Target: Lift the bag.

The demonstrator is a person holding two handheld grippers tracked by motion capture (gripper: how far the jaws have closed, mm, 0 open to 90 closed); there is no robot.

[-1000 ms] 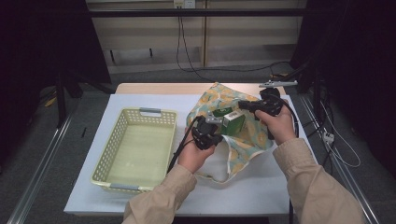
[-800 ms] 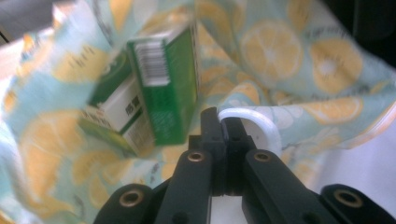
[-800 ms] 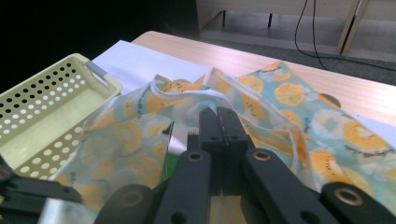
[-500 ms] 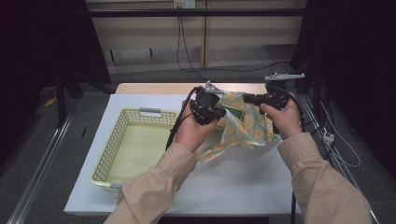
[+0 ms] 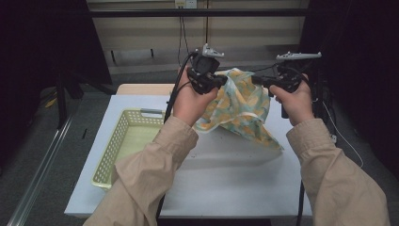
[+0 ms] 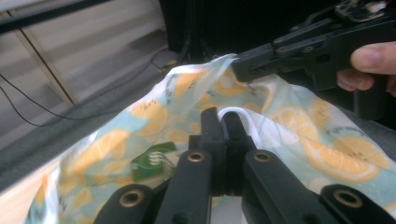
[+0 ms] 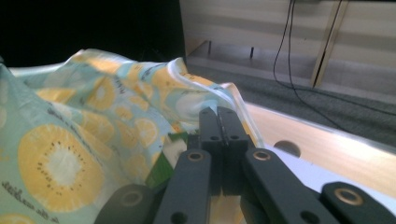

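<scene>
A thin bag (image 5: 237, 101) printed with lemon slices hangs in the air over the white table (image 5: 235, 179), only its lower corner near the tabletop. My left gripper (image 5: 221, 81) is shut on the bag's rim by a white cord loop (image 6: 243, 114), as the left gripper view shows (image 6: 224, 119). My right gripper (image 5: 255, 79) is shut on the rim a little to the right, seen close up in the right gripper view (image 7: 223, 119). A green packet (image 6: 152, 161) shows through the fabric inside the bag. The right gripper's jaws (image 6: 247, 65) also pinch the bag's edge in the left gripper view.
A pale yellow-green perforated basket (image 5: 127, 141) stands on the left part of the table with nothing in it. Cables trail from both grippers. Behind the table runs a wooden edge (image 7: 327, 144) and a wall with hanging cords.
Both hands have risen and carried the bag off the table, where it lay flat a second ago. The left hand climbed more than the right.
</scene>
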